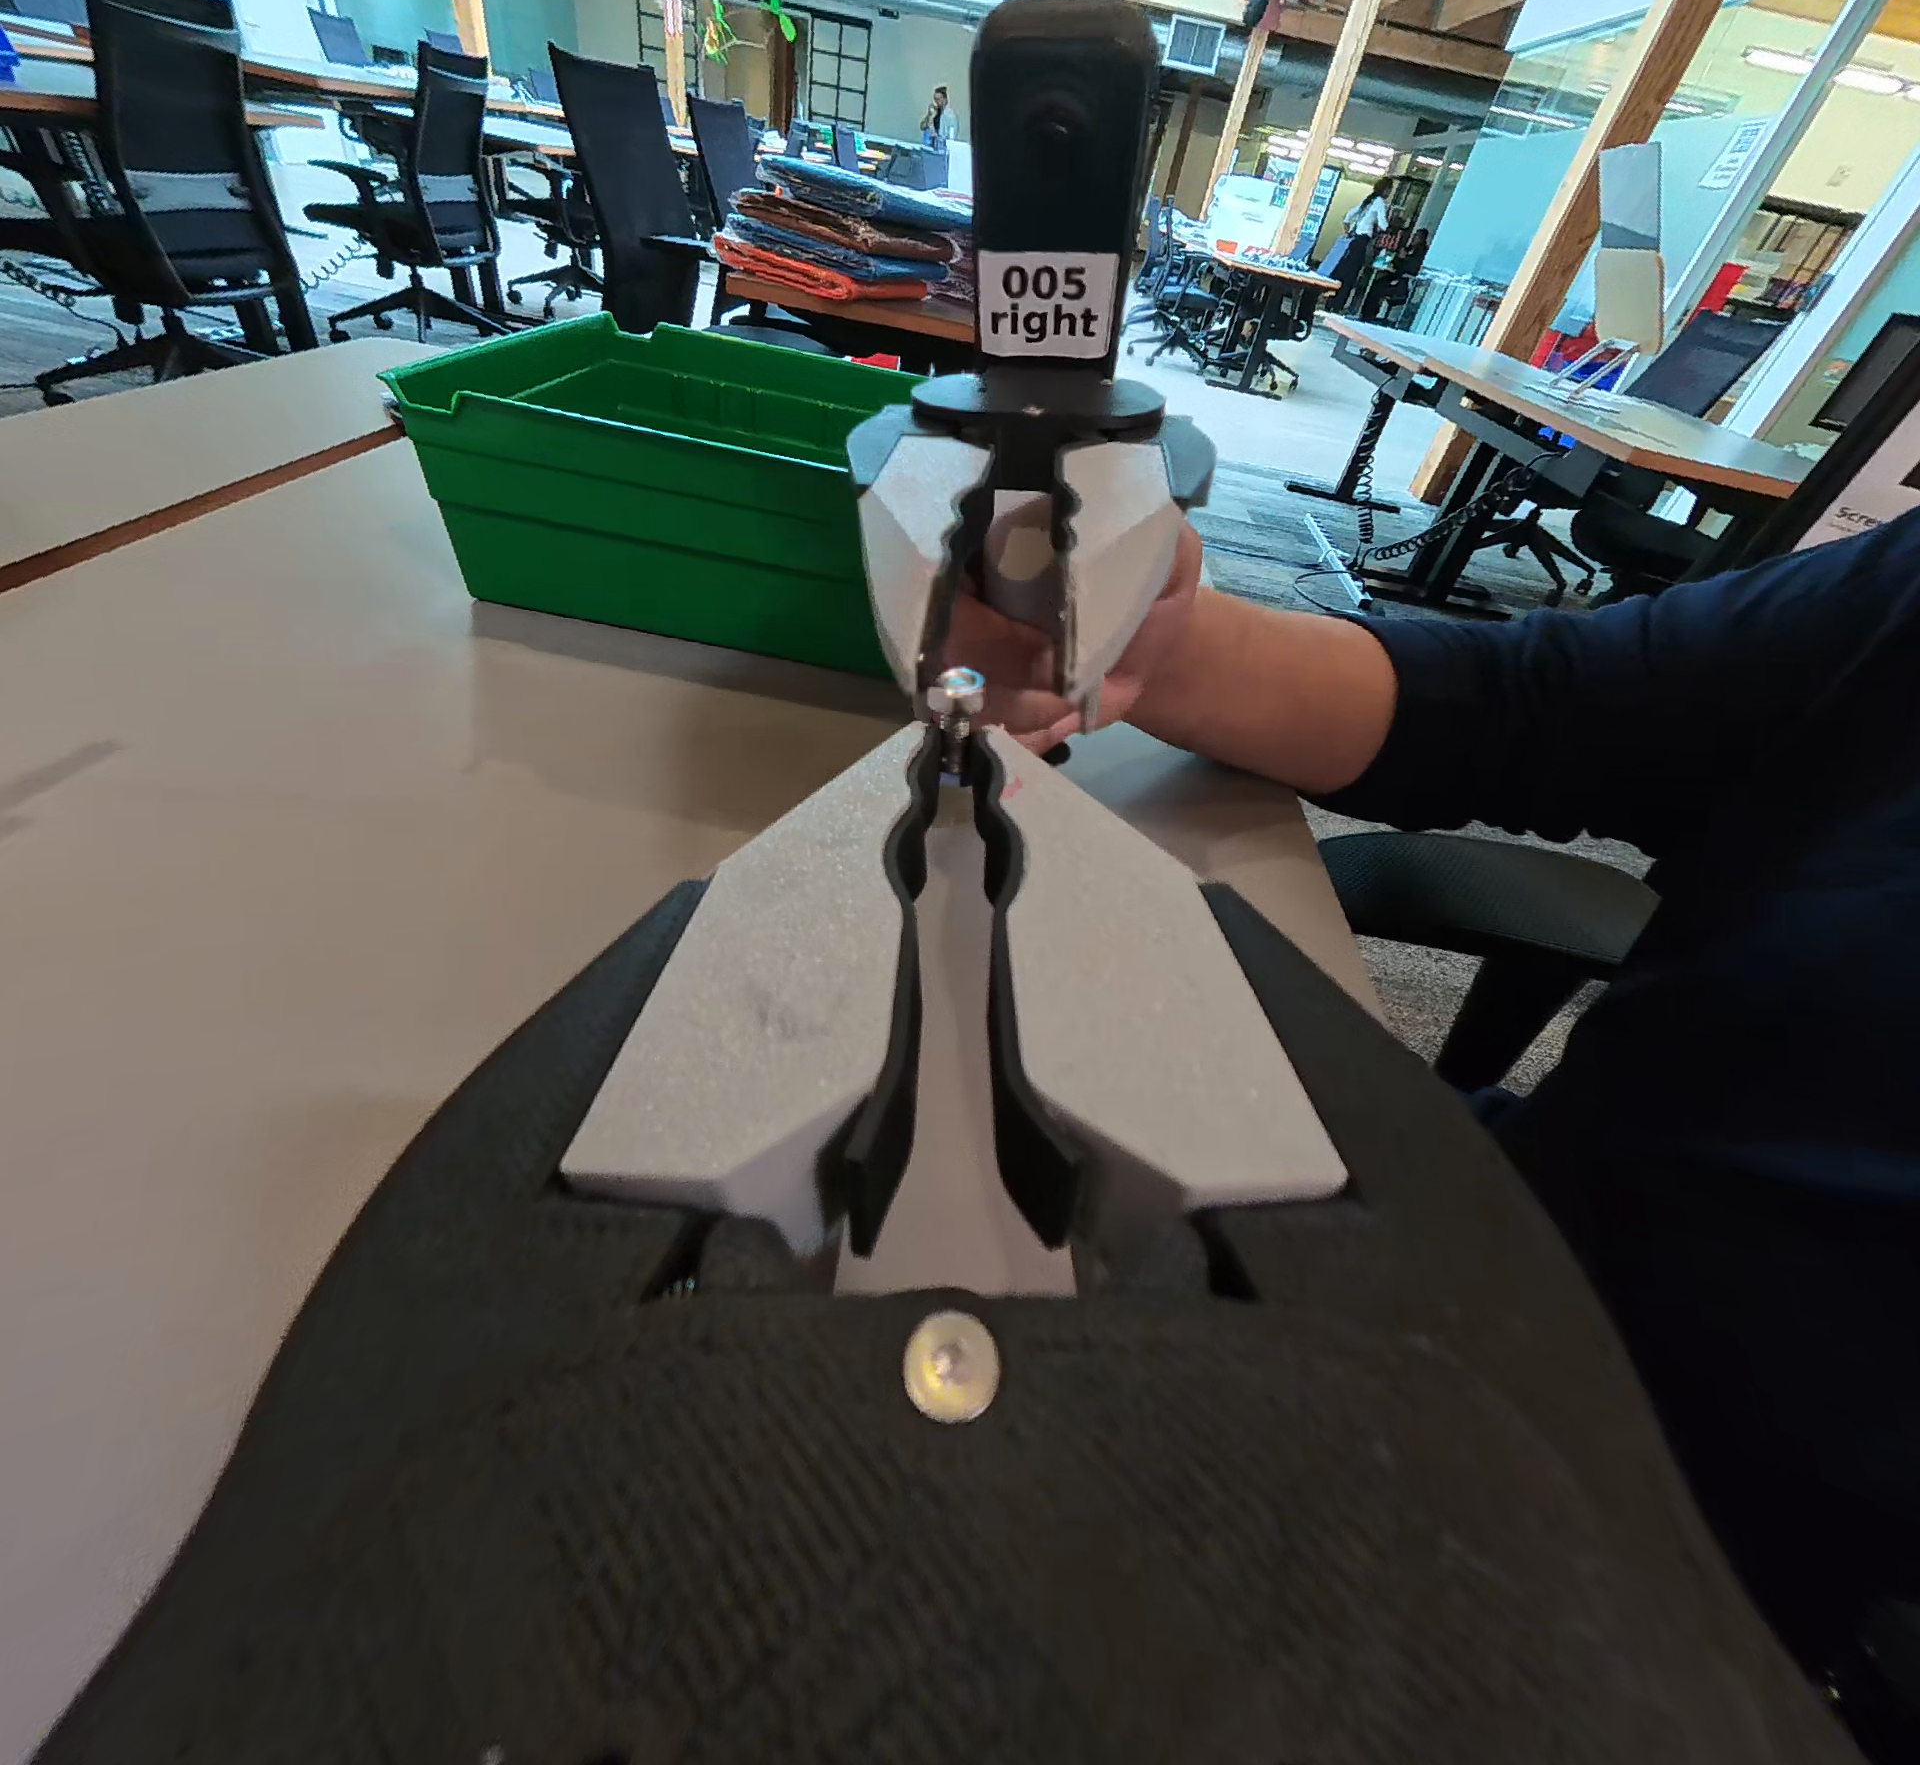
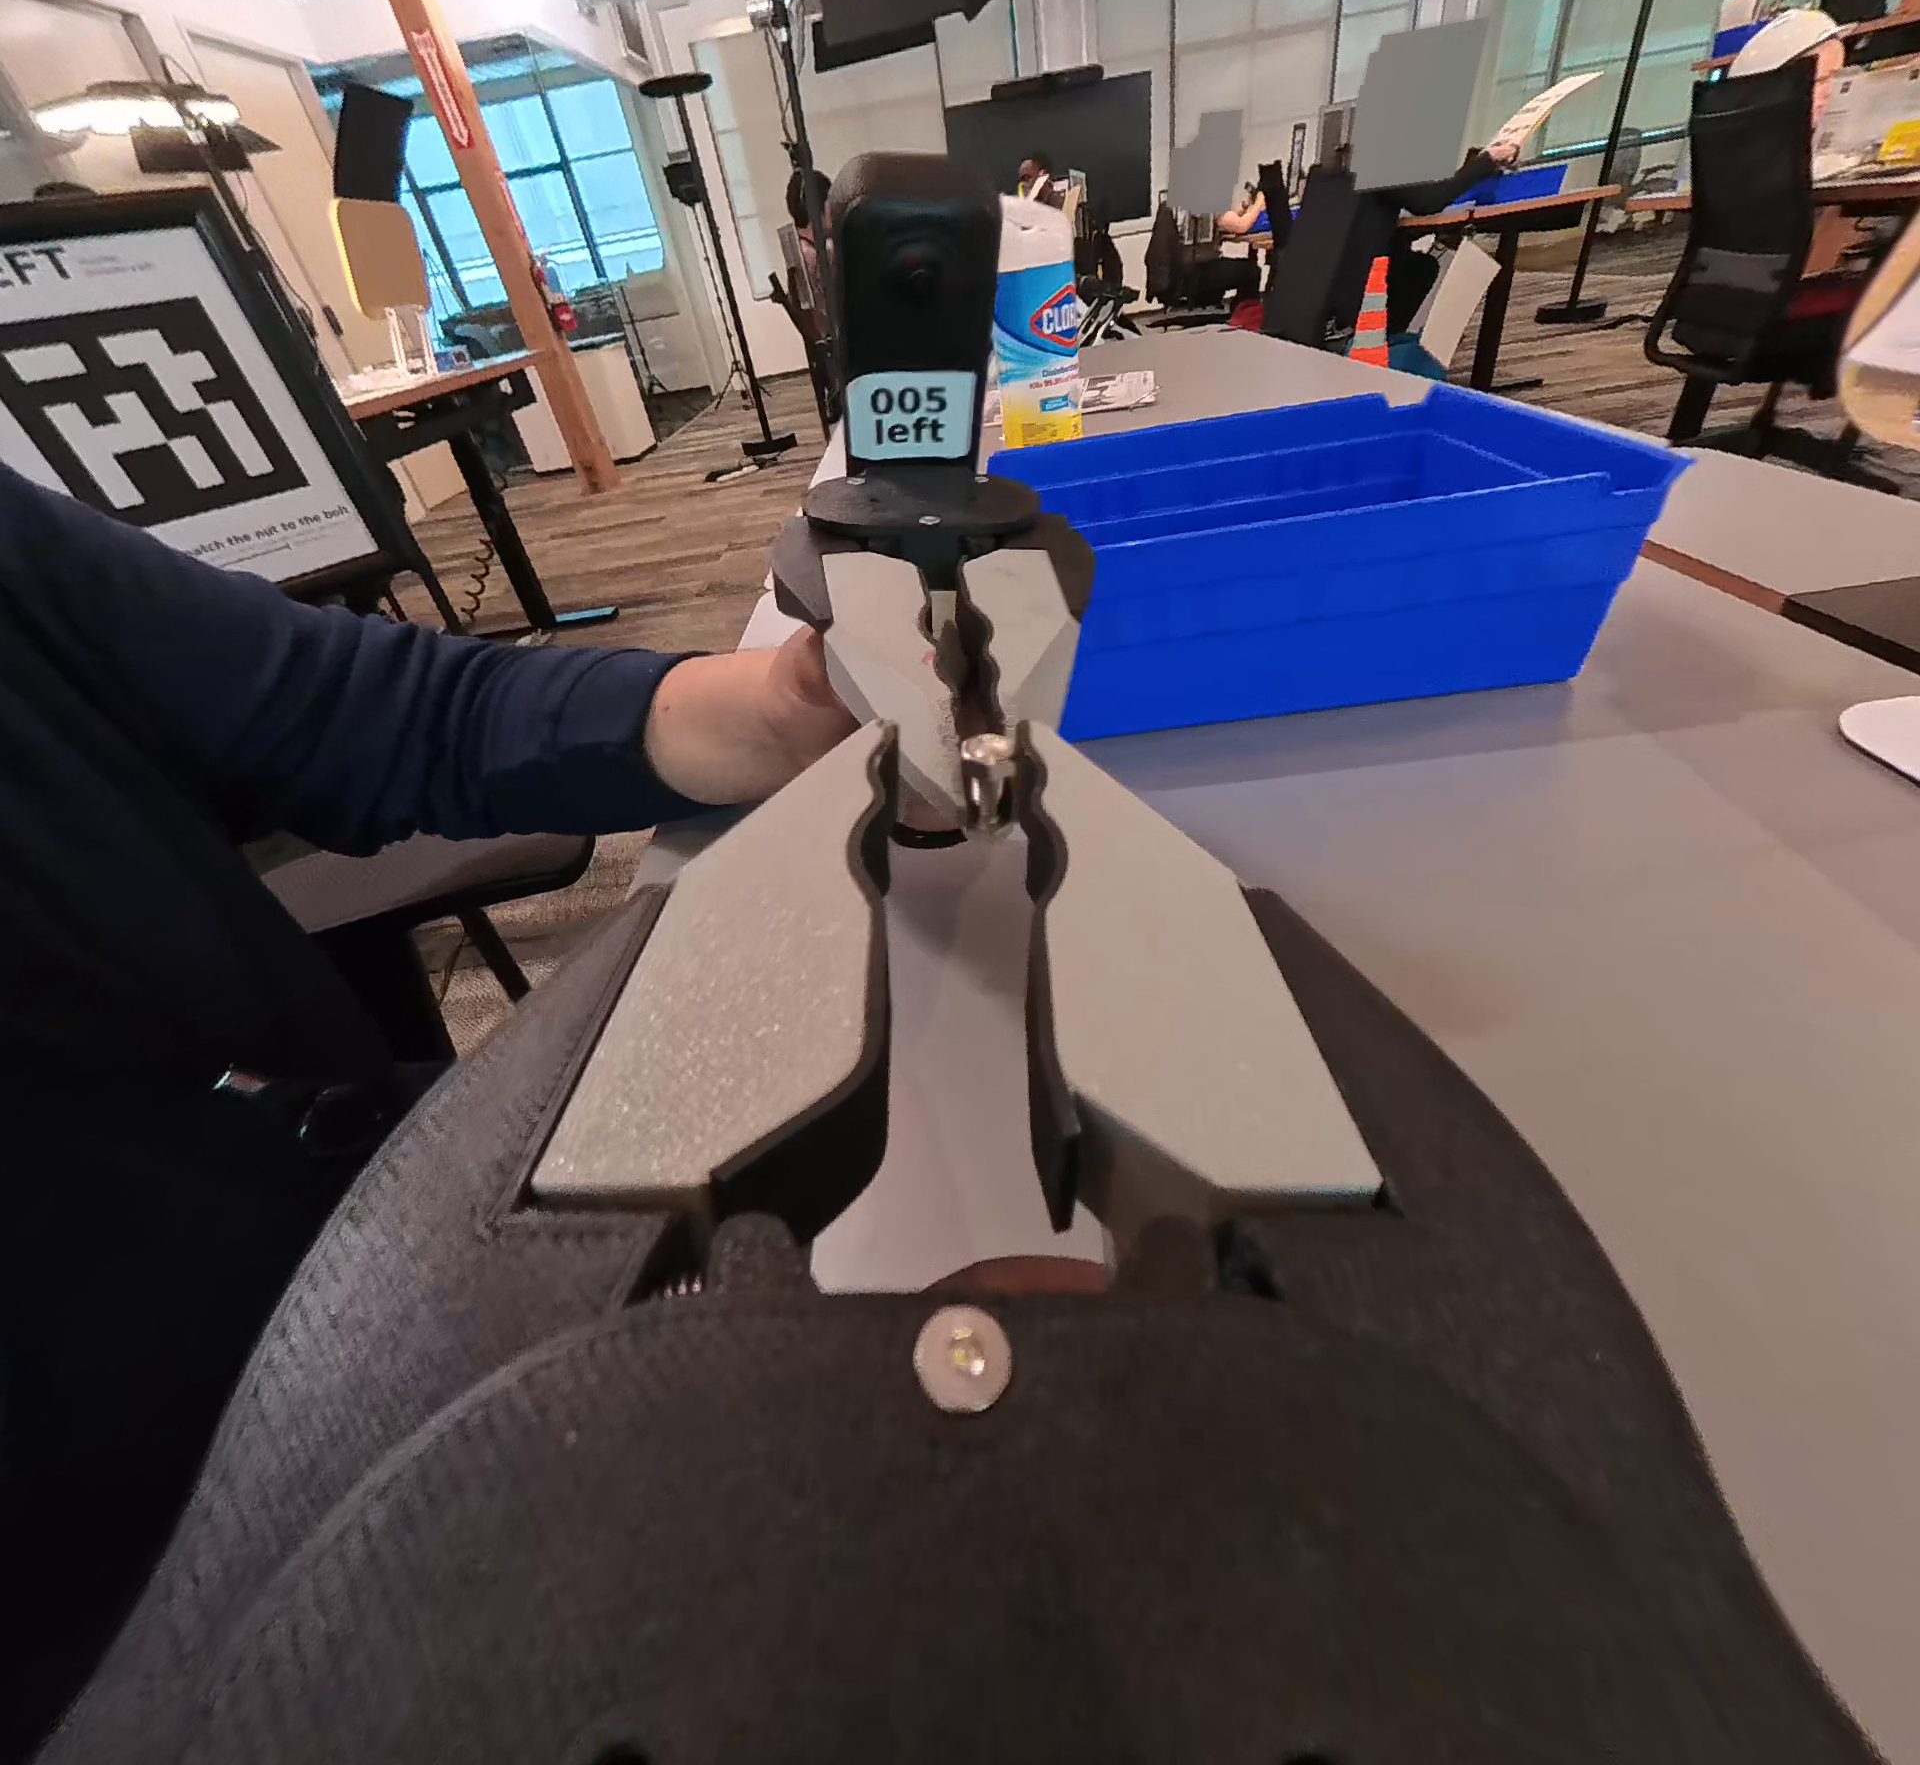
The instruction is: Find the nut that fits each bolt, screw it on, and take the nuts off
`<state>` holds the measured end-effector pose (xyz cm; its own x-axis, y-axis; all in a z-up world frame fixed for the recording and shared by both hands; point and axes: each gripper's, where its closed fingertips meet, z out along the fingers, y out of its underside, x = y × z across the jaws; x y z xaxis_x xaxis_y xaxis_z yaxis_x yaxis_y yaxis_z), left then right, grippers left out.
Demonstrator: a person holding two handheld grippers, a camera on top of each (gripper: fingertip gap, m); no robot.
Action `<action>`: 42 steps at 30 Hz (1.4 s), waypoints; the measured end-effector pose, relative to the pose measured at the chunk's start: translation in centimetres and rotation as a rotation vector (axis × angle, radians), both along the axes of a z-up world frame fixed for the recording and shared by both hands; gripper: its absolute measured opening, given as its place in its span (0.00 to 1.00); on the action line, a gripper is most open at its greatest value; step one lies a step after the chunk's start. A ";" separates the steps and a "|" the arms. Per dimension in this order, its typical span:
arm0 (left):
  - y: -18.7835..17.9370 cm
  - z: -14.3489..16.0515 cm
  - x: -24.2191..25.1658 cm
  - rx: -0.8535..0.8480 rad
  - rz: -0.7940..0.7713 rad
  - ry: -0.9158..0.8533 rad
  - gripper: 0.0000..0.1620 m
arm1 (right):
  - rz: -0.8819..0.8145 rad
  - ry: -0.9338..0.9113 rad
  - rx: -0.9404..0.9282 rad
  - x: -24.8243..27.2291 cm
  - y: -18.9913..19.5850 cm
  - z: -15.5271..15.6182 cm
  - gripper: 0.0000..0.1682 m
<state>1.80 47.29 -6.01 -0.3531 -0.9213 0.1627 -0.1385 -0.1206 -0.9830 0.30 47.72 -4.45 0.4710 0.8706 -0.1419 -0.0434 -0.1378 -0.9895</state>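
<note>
My left gripper [image 1: 954, 747] is shut on a small silver bolt [image 1: 951, 765] and holds it upright above the grey table [image 1: 312, 780]. A silver nut [image 1: 958, 689] sits on the bolt's upper end. My right gripper [image 2: 956, 741] faces the left one, and its jaws are apart around the nut [image 2: 982, 751], which lies against the right finger [image 2: 1039, 780]. The bolt's shank [image 2: 982, 806] shows below the nut. The right gripper [image 1: 1003, 692] shows open in the left wrist view. The left gripper [image 2: 958, 759] shows shut in the right wrist view.
A green bin [image 1: 623, 489] stands on the table behind the grippers in the left wrist view. A blue bin [image 2: 1351, 572] stands behind them in the right wrist view, with a wipes canister [image 2: 1039, 333] farther back. A person's arm [image 1: 1299, 676] reaches in. The grippers are tip to tip, or close to it.
</note>
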 end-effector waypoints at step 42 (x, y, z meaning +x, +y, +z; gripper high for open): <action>-0.1 0.2 0.0 0.045 0.014 -0.022 0.02 | -0.021 -0.030 0.046 -1.3 -0.1 0.1 0.19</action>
